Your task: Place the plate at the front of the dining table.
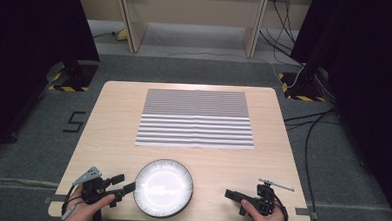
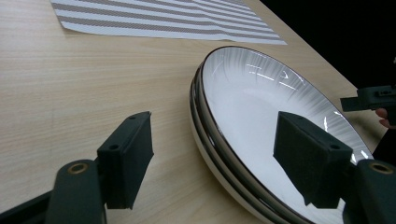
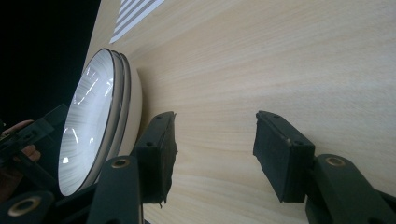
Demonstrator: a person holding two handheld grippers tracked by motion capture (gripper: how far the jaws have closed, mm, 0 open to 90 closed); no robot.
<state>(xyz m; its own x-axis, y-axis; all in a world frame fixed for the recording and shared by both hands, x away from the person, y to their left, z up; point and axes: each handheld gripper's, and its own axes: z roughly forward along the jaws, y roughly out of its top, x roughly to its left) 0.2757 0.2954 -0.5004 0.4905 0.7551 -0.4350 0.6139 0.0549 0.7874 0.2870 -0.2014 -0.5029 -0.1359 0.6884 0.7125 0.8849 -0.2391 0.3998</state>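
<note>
A stack of white plates (image 1: 163,187) with dark rims sits near the table's front edge, in the middle. My left gripper (image 1: 124,183) is open at the stack's left side. In the left gripper view the left gripper (image 2: 215,158) straddles the rim of the plates (image 2: 261,107), one jaw over the table and one over the top plate, touching nothing. My right gripper (image 1: 232,199) is open to the right of the stack, a short gap away. In the right gripper view the right gripper (image 3: 215,144) has bare table between its jaws, with the plates (image 3: 93,112) to the left.
A grey-and-white striped mat (image 1: 195,119) lies flat across the middle of the wooden table (image 1: 113,127). Beyond the table are grey carpet, loose cables (image 1: 308,140), two black stands on yellow-black bases (image 1: 67,80), and wooden furniture legs at the back.
</note>
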